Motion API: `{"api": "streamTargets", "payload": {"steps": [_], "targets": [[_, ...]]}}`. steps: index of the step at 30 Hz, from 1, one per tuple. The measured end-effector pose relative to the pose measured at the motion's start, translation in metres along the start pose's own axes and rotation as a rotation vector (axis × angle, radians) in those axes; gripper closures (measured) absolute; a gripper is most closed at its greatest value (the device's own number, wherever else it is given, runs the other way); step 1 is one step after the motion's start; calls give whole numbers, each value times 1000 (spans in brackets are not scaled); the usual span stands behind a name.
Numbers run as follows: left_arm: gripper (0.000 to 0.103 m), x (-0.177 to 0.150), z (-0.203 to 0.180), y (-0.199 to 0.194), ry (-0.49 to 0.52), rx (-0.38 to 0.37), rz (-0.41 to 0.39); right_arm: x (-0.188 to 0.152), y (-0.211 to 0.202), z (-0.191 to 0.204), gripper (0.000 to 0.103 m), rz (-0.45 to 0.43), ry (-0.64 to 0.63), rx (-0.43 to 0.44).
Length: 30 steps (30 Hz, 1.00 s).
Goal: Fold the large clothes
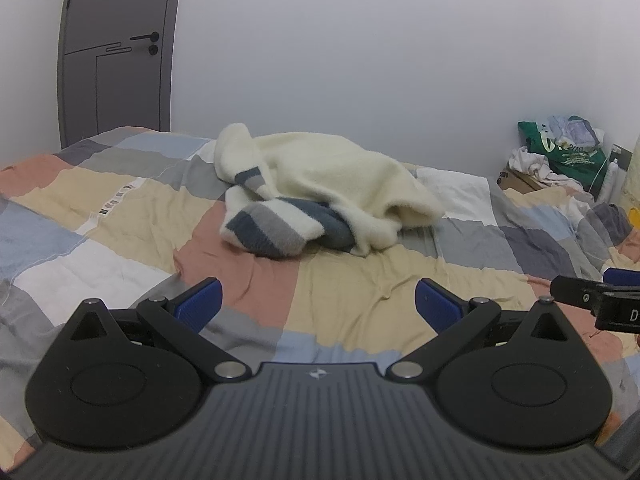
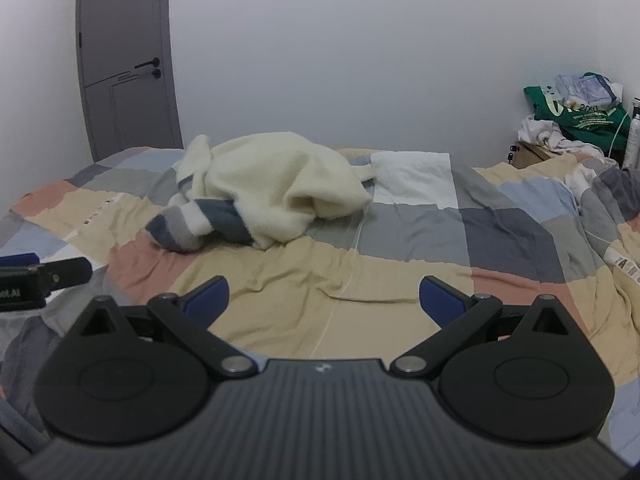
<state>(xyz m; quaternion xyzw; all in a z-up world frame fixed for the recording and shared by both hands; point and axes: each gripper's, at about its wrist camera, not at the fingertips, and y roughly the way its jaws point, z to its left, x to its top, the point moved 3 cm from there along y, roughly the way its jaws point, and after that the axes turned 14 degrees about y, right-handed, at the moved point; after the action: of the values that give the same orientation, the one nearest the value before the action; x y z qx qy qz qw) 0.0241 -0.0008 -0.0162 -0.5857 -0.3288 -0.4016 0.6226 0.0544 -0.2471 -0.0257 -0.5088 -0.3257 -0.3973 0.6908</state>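
Observation:
A cream fleece garment [image 1: 320,176] [image 2: 272,176] with blue and grey striped cuffs lies crumpled in a heap on the patchwork bed cover [image 1: 360,292] [image 2: 384,280]. My left gripper [image 1: 318,300] hovers open over the cover, well short of the heap, with nothing between its blue pads. My right gripper [image 2: 324,298] is open too, nearer the bed's front than the garment and a little to its right. Part of the right gripper [image 1: 592,296] shows at the right edge of the left wrist view, and part of the left gripper [image 2: 40,276] at the left edge of the right wrist view.
A grey door [image 1: 116,52] [image 2: 124,60] stands at the back left behind the bed. At the far right corner sit a green bag [image 1: 568,148] [image 2: 576,116], loose white cloth and a cardboard box [image 2: 532,154]. A rumpled grey cloth [image 2: 612,196] lies on the bed's right side.

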Motion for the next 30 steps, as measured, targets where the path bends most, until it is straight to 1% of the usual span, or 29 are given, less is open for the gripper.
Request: {"api": "streamTargets", "payload": {"steps": [5,15,26,30], "targets": [[0,-1,-1,0,2,1,-3,-1,1,1,0,12,-6,5],[0,-2,-1,1,4,3,-5,-1,0,2,0,9,-7,-2],[0,-2,0,0,11,9,-14,1,-1,-2,0,2,28,27],[0,-2,0,-2,21,11,-20,1,-5,5,0,-13,7,72]]}}
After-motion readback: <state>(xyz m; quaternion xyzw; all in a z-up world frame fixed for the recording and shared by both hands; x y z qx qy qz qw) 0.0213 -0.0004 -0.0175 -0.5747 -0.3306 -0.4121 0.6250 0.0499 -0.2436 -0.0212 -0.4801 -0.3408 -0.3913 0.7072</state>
